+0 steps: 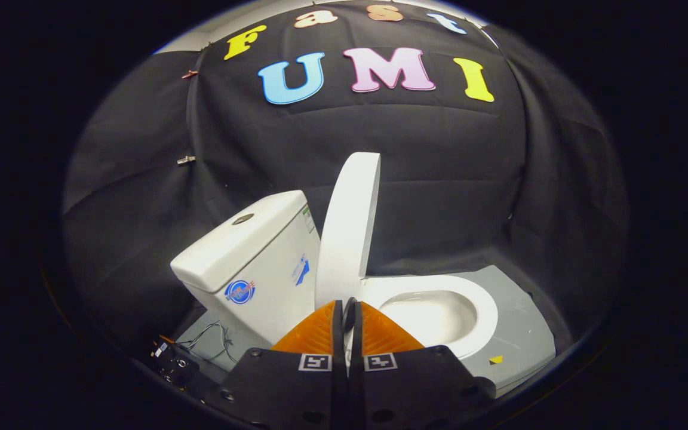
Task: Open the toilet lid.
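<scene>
Two fingers of your gripper (347, 316) pressed together, nothing held, toilet lid (349, 230) raised upright just ahead at twelve o'clock, cistern (257, 263) at ten o'clock, open bowl (433, 313) at two o'clock

The lid (349, 233) stands upright between the tank (254, 263) and the bowl (439, 310), just beyond the tool (347, 319).

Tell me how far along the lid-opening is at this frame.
Largely done: the toilet lid stands raised, nearly upright beside the tank, and the seat and bowl lie exposed. In hand: the gripper has its fingers closed together just before the lid's base, gripping nothing visible. Left: perhaps letting the lid settle back against the tank.
</scene>
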A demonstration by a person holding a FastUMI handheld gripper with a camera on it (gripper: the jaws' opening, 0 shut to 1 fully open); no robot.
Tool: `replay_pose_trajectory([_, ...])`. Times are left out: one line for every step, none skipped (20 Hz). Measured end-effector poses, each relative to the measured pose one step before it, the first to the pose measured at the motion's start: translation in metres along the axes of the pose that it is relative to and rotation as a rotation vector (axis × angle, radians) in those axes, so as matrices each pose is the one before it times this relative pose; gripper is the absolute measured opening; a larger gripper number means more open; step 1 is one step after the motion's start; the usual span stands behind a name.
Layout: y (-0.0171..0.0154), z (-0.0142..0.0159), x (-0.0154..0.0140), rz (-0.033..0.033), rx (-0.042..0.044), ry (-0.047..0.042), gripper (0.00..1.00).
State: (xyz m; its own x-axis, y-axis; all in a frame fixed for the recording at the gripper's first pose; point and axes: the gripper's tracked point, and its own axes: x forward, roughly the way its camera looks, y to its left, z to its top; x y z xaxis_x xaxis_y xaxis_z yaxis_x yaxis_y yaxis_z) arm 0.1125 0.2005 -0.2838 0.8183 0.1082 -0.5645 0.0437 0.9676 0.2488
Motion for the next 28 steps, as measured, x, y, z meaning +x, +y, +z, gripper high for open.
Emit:
replay_pose_trajectory([0.00703, 0.00063, 0.00078, 0.00766, -0.00533, -0.00156, 0.05])
replay_pose_trajectory([0.00565, 0.00117, 0.00186, 0.00499, -0.00925, -0.00244, 0.05])
replay_pose_trajectory([0.00676, 0.00036, 0.00063, 0.00521, -0.01109, -0.00252, 0.05])
replay_pose_trajectory([0.00697, 0.00039, 0.00198, 0.00697, -0.00810, -0.00388, 0.05])
replay_pose_trajectory([0.00718, -0.00037, 0.00046, 0.00873, -0.00432, -0.00238, 0.05])
replay_pose_trajectory([0.00539, 0.00057, 0.00131, 0.00966, -0.00456, -0.00123, 0.05])
replay_pose_trajectory([0.00625, 0.00004, 0.00147, 0.00921, -0.00774, -0.00089, 0.05])
replay_pose_trajectory([0.00713, -0.00078, 0.00196, 0.01582, -0.01146, 0.00015, 0.05])
replay_pose_trajectory([0.00402, -0.00192, -0.00060, 0.00453, -0.01621, -0.00083, 0.05])
replay_pose_trajectory([0.00507, -0.00022, 0.00186, 0.00744, -0.00977, 0.00272, 0.07])
replay_pose_trajectory([0.00385, -0.00009, 0.00111, 0.00725, -0.00310, 0.00076, 0.07])
replay_pose_trajectory([0.00539, -0.00037, 0.00153, 0.00883, 0.00017, 0.00225, 0.07])
replay_pose_trajectory([0.00537, -0.00035, 0.00228, 0.00986, 0.00112, 0.00130, 0.07])
replay_pose_trajectory([0.00374, -0.00055, 0.00225, 0.00715, -0.00132, 0.00181, 0.07])
replay_pose_trajectory([0.00376, -0.00111, 0.00167, 0.00462, -0.00419, 0.00157, 0.08])
replay_pose_trajectory([0.00270, -0.00072, 0.00079, 0.00320, -0.00609, 0.00128, 0.07])
replay_pose_trajectory([0.00233, -0.00040, 0.00125, 0.00412, -0.00482, 0.00050, 0.07])
replay_pose_trajectory([0.00262, -0.00005, 0.00068, 0.00695, -0.00151, 0.00024, 0.07])
replay_pose_trajectory([0.00244, -0.00091, 0.00160, 0.00786, 0.00257, 0.00003, 0.07])
replay_pose_trajectory([0.00266, -0.00097, 0.00115, 0.00653, 0.00458, 0.00127, 0.08])
replay_pose_trajectory([0.00220, 0.00023, 0.00060, 0.00201, 0.00278, 0.00022, 0.07])
replay_pose_trajectory([0.00154, 0.00004, 0.00064, -0.00190, -0.00215, -0.00109, 0.07])
replay_pose_trajectory([0.00122, 0.00014, 0.00025, -0.00074, -0.00643, -0.00063, 0.07])
replay_pose_trajectory([0.00114, 0.00007, 0.00035, 0.00152, -0.00590, -0.00023, 0.07])
replay_pose_trajectory([0.00695, -0.00021, -0.00133, 0.03824, 0.00405, -0.00109, 0.07])
replay_pose_trajectory([0.00724, -0.00443, 0.00311, 0.02009, 0.00213, 0.01297, 0.08])
replay_pose_trajectory([0.00438, 0.00134, -0.00115, 0.02225, -0.00486, -0.01113, 0.19])
replay_pose_trajectory([0.00437, -0.00317, 0.00031, 0.00913, -0.01306, 0.00358, 0.22])
